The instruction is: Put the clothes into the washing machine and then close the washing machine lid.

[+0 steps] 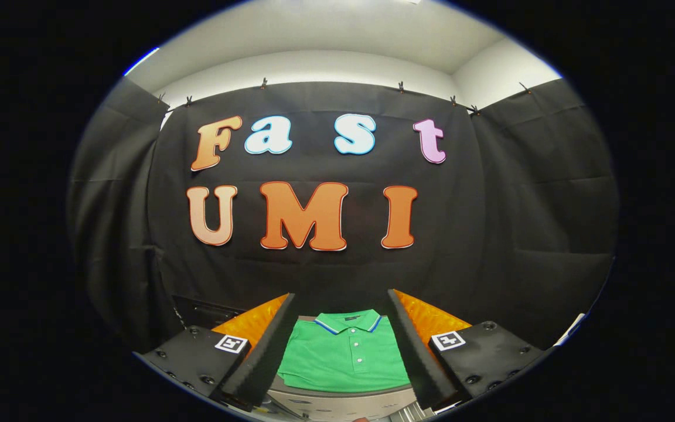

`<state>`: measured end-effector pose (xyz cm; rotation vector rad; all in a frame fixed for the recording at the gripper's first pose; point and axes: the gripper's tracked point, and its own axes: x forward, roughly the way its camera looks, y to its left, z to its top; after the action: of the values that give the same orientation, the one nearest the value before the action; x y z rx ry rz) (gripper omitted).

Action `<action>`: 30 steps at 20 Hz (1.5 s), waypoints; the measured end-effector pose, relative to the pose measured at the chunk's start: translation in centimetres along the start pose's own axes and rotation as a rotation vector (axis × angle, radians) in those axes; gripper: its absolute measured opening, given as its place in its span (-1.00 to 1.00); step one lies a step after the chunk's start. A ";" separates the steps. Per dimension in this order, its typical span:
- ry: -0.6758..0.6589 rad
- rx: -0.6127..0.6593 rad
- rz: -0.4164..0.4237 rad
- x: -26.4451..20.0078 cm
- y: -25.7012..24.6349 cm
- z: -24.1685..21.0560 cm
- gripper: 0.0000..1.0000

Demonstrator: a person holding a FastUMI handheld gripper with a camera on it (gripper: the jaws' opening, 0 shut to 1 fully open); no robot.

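Polo shirt (pixel 346 357), green, lying folded and flat in the lower middle of the frame, collar toward the black cloth wall, placket and buttons facing up; resting on a pale grey surface (pixel 337 401), apparently the bench or the top of an appliance, too little showing to say which. Sitting square and neatly folded, likely so that a two-finger grasp can take it in one bite rather than chasing loose cloth.

Gripper (pixel 342 346) pointing forward over the shirt, jaws spread wide and holding nothing, one finger on each side of the garment in the picture, the shirt framed between them and just ahead. Fingers (pixel 261 351) appearing clear of the fabric, though contact at the hidden lower edge impossible to rule out. Standing wide presumably to straddle the folded width before descending.

Black cloth wall (pixel 490 234) filling the middle of the frame behind the shirt, clipped along its top edge, with a white wall (pixel 337 64) above. Dark boxy edge (pixel 203 308) peeking out at lower left behind the left finger; identity unclear.

Judging the task as barely begun: shirt not yet grasped, washing machine and its lid not identifiable. Next move probably calling for lowering and pinching a thick fold near the collar, so layers lift together.
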<state>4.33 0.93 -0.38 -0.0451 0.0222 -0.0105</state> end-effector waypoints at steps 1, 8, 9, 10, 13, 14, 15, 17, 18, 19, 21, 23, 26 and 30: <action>0.006 0.002 0.000 0.4 -0.1 -0.3 0.97; 0.080 0.013 -0.005 3.9 -1.4 -3.1 0.97; 0.097 0.009 -0.007 4.7 -1.6 -3.9 0.97; 0.118 0.004 -0.006 5.5 -1.7 -4.8 0.97; 0.187 0.012 0.000 8.2 -2.0 -7.6 0.97; 0.205 0.023 0.000 9.2 -2.3 -8.5 0.97; 0.227 0.034 -0.001 10.1 -2.4 -9.5 0.97; 0.258 0.047 -0.002 11.9 -2.8 -11.1 0.97; 0.282 0.047 -0.002 12.7 -3.0 -12.1 0.97; 0.308 0.045 -0.001 13.6 -3.2 -13.2 0.97; 0.365 0.044 0.003 15.0 -3.5 -15.4 0.97; 0.417 0.040 0.006 16.1 -3.7 -17.3 0.97; 0.495 0.046 0.012 17.6 -3.9 -19.9 0.98; 0.570 0.027 0.001 18.9 -4.3 -22.5 0.97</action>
<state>22.65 -4.57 -23.02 -0.0138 0.5922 -0.0222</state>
